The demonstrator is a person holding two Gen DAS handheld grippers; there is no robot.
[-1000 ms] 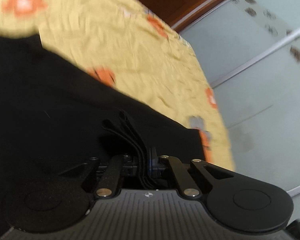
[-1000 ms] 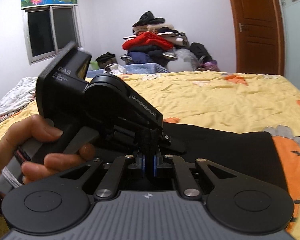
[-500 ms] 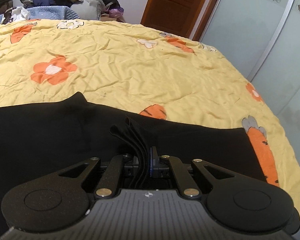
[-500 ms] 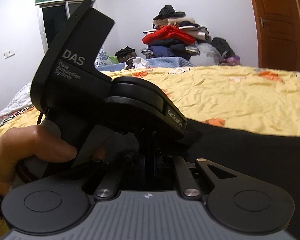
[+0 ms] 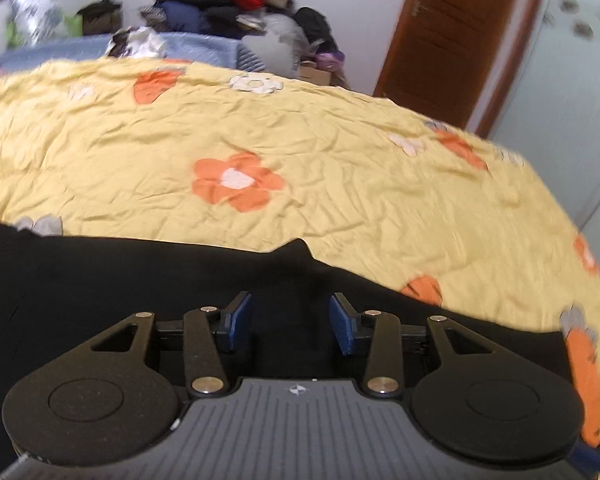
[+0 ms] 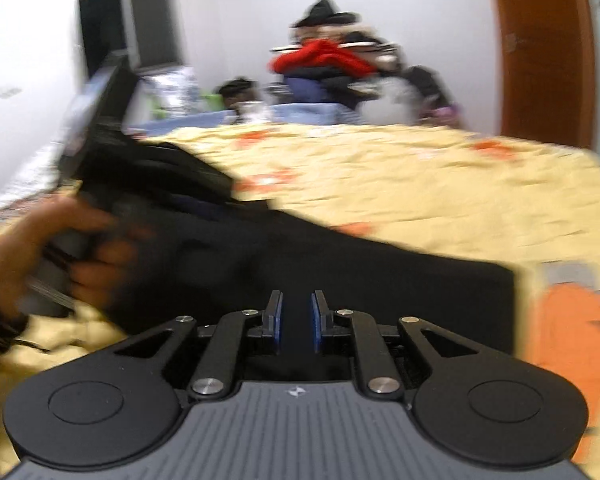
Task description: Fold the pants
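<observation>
Black pants (image 5: 140, 276) lie flat on the yellow flowered bedspread (image 5: 300, 152). My left gripper (image 5: 292, 320) is open just above the cloth, blue pads apart, holding nothing. In the right wrist view the pants (image 6: 380, 280) spread across the bed to a straight edge on the right. My right gripper (image 6: 296, 316) is open with a narrow gap, over the pants and empty. The left gripper body and the hand holding it (image 6: 80, 240) show blurred at the left, low over the pants.
A pile of clothes (image 5: 220, 4) stands beyond the bed's far side. A wooden door (image 5: 460, 40) is at the back right, a pale wardrobe panel (image 5: 572, 80) to the right. A window (image 6: 132, 28) is at the back left.
Both grippers have opened and let go of the bunched black cloth. The pants now lie flat. The left gripper has moved off to the left of the right one.
</observation>
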